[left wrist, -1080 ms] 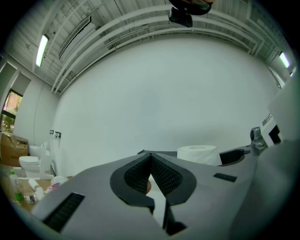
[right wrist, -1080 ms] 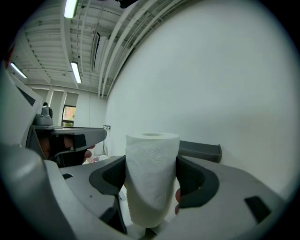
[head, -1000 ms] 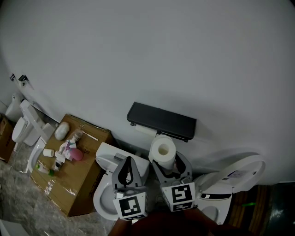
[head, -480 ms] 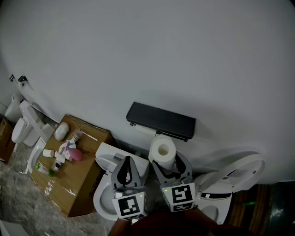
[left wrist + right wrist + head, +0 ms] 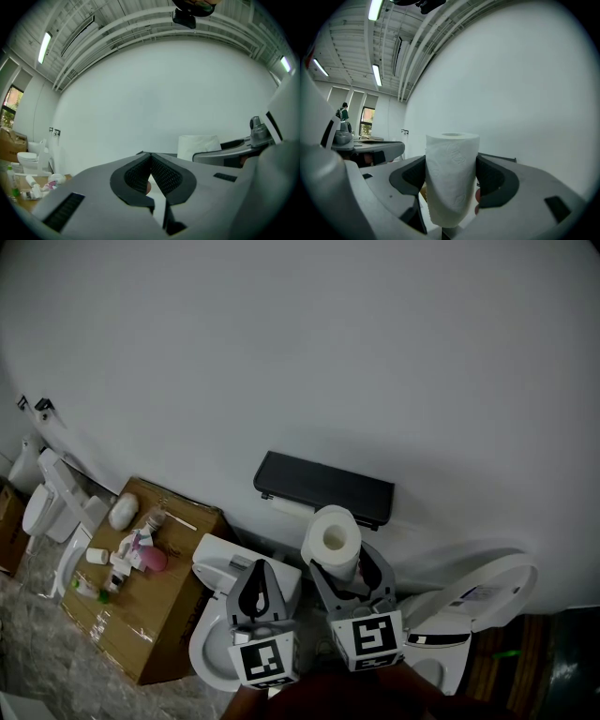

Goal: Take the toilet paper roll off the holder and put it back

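Right claw [image 5: 451, 180] pinches toilet paper roll [image 5: 451, 164] upright; head view places it, apparently, just below the holder [image 5: 323, 486].

Grey marbled stone floor [image 5: 33, 652]; on it, brown taped cardboard box [image 5: 155, 620] and, just beside, white ceramic toilet [image 5: 211, 648]; on the box top, white oval object [image 5: 123, 512], pink round item [image 5: 152, 559], small white bottles [image 5: 97, 556].

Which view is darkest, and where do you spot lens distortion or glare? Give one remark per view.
Head view: darkest, the wall bulging like a dome. Left gripper view: fisheye with a black round border; the ceiling lamp glares. Right gripper view: ceiling beams bend; the toilet paper roll is evenly lit and sharp.
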Available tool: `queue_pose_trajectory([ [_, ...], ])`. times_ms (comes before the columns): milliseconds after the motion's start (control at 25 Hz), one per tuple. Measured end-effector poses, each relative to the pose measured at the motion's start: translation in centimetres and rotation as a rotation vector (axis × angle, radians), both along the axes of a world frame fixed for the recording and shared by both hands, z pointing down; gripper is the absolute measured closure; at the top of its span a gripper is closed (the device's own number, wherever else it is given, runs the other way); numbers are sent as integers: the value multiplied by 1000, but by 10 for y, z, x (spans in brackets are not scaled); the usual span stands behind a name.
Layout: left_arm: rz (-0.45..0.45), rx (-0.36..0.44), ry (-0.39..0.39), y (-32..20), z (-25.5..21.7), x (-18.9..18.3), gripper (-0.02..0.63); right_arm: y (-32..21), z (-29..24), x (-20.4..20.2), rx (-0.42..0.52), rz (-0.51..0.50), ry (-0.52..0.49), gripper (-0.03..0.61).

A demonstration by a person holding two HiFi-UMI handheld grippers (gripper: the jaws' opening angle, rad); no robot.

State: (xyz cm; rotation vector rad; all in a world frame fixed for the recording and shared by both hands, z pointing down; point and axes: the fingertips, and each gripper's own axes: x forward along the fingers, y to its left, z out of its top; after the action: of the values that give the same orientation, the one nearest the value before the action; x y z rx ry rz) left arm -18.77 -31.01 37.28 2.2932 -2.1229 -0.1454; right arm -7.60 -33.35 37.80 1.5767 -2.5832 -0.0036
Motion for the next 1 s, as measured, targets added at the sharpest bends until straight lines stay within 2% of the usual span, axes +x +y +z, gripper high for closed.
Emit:
queue_pose_trajectory([
  [520,-1,4,17,2,1,0,600,-25,-55,7,164,33,-5,249],
  [720,-2,0,14,2,3,1,599,-51,-69,15,193,66,19,249],
  [1000,-3,-1,6,4,3,2,599,-91,-70,17,185,113,37,249],
])
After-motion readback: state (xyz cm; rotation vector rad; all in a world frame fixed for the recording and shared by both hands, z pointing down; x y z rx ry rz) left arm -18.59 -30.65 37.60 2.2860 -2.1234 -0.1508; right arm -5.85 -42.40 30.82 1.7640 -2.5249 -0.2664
